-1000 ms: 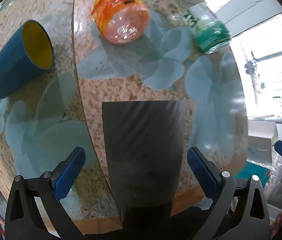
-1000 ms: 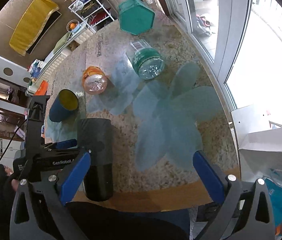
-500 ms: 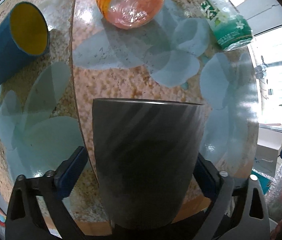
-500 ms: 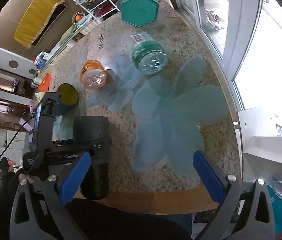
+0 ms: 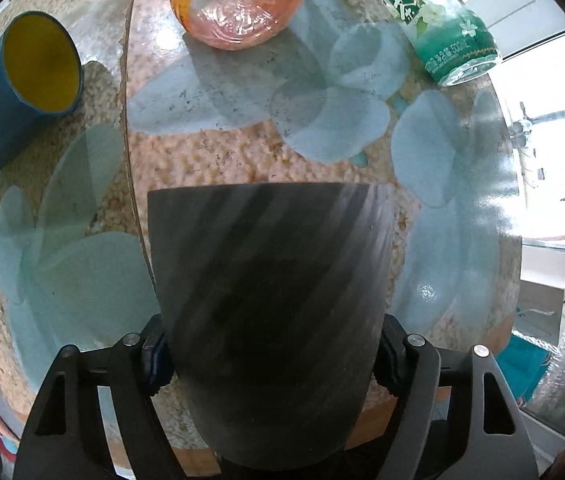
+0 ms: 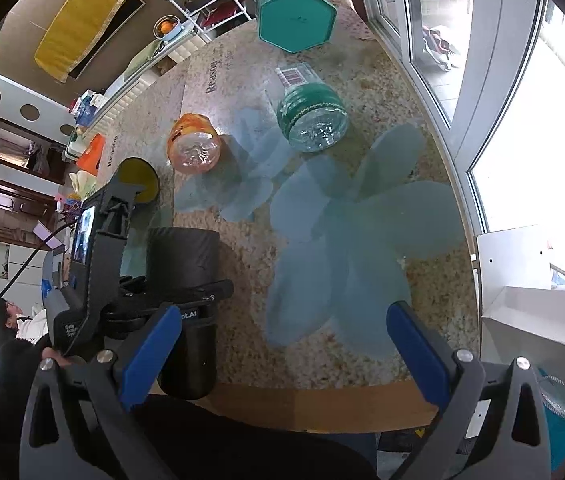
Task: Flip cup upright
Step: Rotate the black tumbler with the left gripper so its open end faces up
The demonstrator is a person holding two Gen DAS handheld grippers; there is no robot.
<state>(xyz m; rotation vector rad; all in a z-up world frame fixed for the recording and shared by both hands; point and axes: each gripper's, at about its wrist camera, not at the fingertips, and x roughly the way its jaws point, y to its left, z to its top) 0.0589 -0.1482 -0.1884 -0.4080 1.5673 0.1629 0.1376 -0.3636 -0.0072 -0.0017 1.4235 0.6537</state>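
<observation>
A dark grey ribbed cup [image 5: 270, 300] lies on its side on the table near the front edge, its open end pointing away from me. My left gripper [image 5: 270, 356] is shut on the cup, its blue pads pressed against both sides near the base. In the right wrist view the cup [image 6: 184, 256] shows at the left with the left gripper [image 6: 178, 300] clamped across it. My right gripper [image 6: 278, 356] is open and empty above the front of the table, to the right of the cup.
A blue cup with a yellow inside [image 5: 10, 92] lies on its side at the left. An orange bottle [image 5: 238, 0] and a green bottle [image 5: 446, 36] lie further back. A teal hexagonal box [image 6: 294, 16] stands at the far side. White boxes [image 6: 538, 300] lie beyond the table's right edge.
My left gripper moved forward over the dark cup and closed its jaws on it. The right gripper stayed open and hardly moved.
</observation>
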